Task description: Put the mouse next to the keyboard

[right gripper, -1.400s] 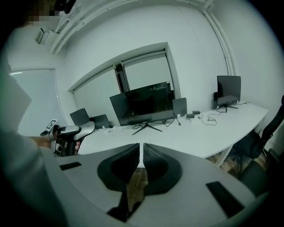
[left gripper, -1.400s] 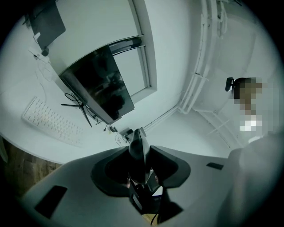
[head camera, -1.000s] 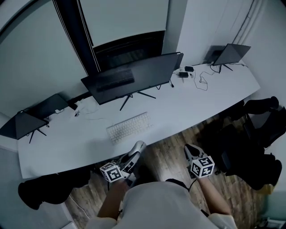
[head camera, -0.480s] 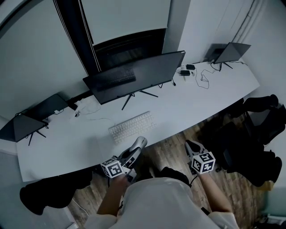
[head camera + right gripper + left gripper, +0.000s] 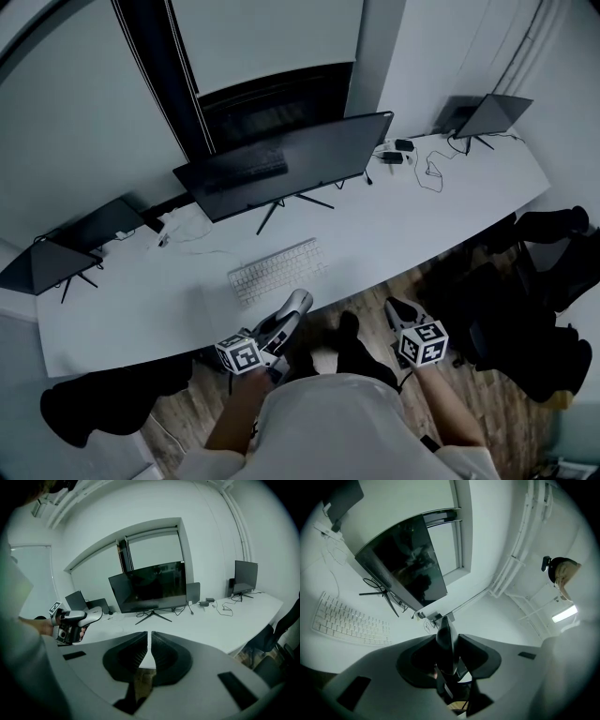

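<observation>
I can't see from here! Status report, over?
Left tongs shut on dark mouse. Right tongs shut, empty. Keyboard on desk ahead, nothing in the way. Over.

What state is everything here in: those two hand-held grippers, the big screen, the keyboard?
Left hand-held gripper: shut on a dark thing, likely the mouse.
Mouse: held edge-on, in the air.
Right hand-held gripper: jaws together, empty.
Monitor: screen dark.
Keyboard: flat on the desk, untouched.
</observation>
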A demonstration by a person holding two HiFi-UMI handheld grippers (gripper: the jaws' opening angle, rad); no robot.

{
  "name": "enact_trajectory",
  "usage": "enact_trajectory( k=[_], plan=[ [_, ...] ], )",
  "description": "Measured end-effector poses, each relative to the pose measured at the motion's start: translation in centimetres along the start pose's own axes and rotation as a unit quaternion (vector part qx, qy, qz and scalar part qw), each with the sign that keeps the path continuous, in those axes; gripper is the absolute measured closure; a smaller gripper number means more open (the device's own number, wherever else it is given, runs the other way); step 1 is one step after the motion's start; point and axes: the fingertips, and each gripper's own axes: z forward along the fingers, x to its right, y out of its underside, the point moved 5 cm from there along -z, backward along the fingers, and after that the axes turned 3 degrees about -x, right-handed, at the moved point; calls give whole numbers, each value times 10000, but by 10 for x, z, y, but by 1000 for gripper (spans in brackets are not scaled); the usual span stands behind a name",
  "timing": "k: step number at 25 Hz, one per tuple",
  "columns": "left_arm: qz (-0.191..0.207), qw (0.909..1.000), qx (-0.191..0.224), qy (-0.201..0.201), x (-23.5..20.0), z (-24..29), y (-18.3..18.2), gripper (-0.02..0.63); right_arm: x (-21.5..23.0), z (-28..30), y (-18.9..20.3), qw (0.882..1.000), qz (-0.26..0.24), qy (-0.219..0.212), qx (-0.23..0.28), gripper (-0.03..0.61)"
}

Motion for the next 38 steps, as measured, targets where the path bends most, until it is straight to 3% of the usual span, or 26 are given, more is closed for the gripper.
enact_trajectory(
  k=[16, 28, 33, 38],
  plan=[
    [-358, 9976, 192, -564, -9, 75, 6, 471, 63, 61, -27, 9948, -355, -751, -585, 534],
    [-565, 9923, 210, -1078, -44, 148, 22, 471, 114, 114, -16, 9846, -577, -1225, -1109, 534],
    [-829, 9858, 399, -1407, -71, 178, 27, 471, 130, 138, -15, 9781, -627, -1445, -1357, 534],
    [-1244, 9724, 734, -1830, -97, 202, 35, 470, 138, 159, -19, 9716, -709, -1665, -1527, 534]
  ],
)
